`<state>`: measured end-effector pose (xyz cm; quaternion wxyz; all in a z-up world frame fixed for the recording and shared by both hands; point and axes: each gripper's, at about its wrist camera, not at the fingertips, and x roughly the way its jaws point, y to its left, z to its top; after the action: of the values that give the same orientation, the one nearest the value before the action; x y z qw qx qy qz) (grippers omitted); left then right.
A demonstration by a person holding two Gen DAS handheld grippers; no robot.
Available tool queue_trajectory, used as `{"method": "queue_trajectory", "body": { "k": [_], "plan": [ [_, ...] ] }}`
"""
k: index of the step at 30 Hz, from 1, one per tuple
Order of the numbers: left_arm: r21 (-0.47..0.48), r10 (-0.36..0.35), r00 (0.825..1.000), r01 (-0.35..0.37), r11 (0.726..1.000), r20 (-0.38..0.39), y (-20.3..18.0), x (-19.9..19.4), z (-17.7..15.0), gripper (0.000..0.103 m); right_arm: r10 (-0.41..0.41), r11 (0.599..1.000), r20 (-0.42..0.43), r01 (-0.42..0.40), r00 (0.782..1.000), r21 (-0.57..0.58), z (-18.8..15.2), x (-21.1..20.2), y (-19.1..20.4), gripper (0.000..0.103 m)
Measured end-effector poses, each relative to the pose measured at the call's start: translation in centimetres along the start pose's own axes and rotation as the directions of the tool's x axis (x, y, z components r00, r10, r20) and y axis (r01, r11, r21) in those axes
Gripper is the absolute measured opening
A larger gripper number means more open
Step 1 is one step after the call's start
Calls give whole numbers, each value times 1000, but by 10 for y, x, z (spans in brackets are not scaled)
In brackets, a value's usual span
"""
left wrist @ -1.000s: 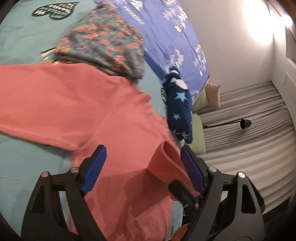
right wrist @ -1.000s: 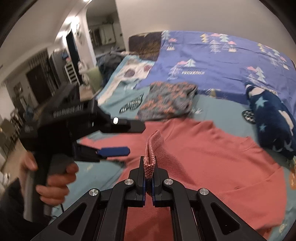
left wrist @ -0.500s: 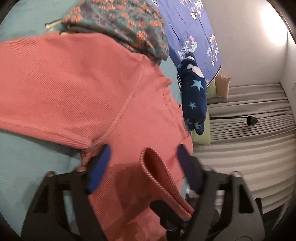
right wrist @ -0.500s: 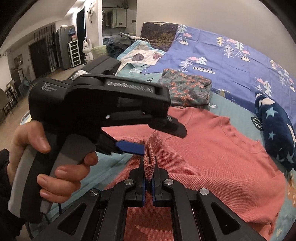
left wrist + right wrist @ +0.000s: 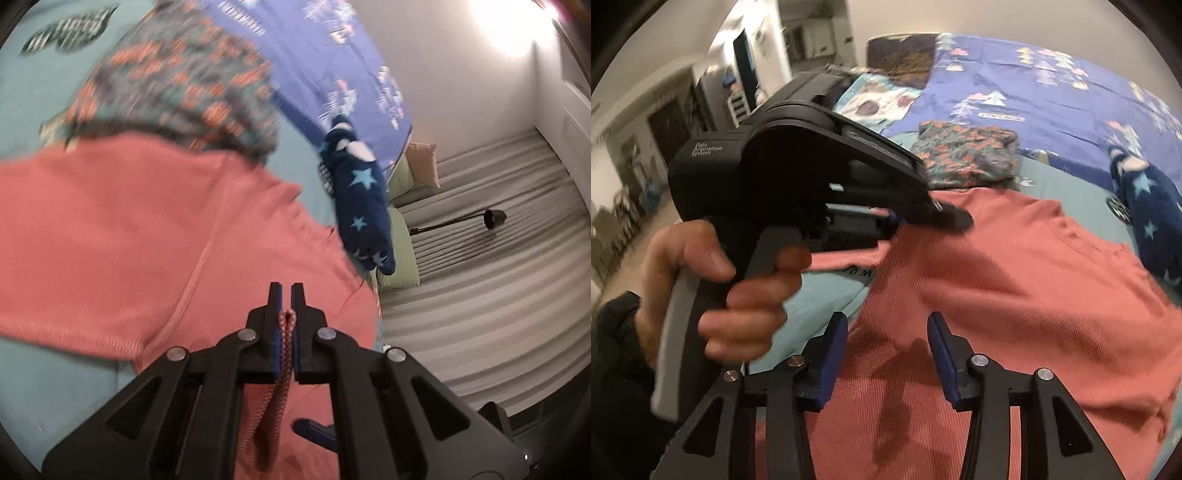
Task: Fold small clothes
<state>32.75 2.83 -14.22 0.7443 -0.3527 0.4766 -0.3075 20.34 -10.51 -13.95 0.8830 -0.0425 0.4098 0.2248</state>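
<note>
A coral-pink knit top (image 5: pixel 147 236) lies spread on the teal bed cover; it also fills the right wrist view (image 5: pixel 1015 280). My left gripper (image 5: pixel 286 295) is shut on a folded edge of the pink top, and the cloth hangs down between its blue pads. In the right wrist view the left gripper (image 5: pixel 905 218) is held by a hand at the top's left side. My right gripper (image 5: pixel 886 332) is open and empty just above the top's lower part.
A folded floral garment (image 5: pixel 177 85) (image 5: pixel 967 151) lies beyond the top. A navy star-print item (image 5: pixel 364 199) (image 5: pixel 1148 206) lies to its right. A purple blanket (image 5: pixel 1034 92) covers the far bed. Grey curtains and a black lamp (image 5: pixel 493 218) are past the bed edge.
The left gripper closed on the raised fold of the pink top. The right gripper, which had held that fold, opened and let it go.
</note>
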Motion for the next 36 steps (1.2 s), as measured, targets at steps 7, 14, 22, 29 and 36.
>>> {"method": "queue_trajectory", "body": {
  "k": [7,14,22,29,36],
  "plan": [
    [31,-29,998,28,999,47,-10,-17,25,5,-126,985,92,114,988,128,-7,-71,-76,61],
    [-12,72,997,-72,997,20,26,4,23,5,-308,921,0,298,951,251,-37,-102,-185,63],
    [-90,166,984,-159,983,64,64,14,21,5,-143,875,-45,148,989,462,-58,-52,-259,55],
    [16,286,951,-290,957,119,40,3,22,5,-232,918,-76,244,970,313,-78,-55,-242,43],
    [240,265,945,-307,921,192,-21,2,-11,14,-239,915,69,201,968,349,-31,-95,-249,38]
  ]
}}
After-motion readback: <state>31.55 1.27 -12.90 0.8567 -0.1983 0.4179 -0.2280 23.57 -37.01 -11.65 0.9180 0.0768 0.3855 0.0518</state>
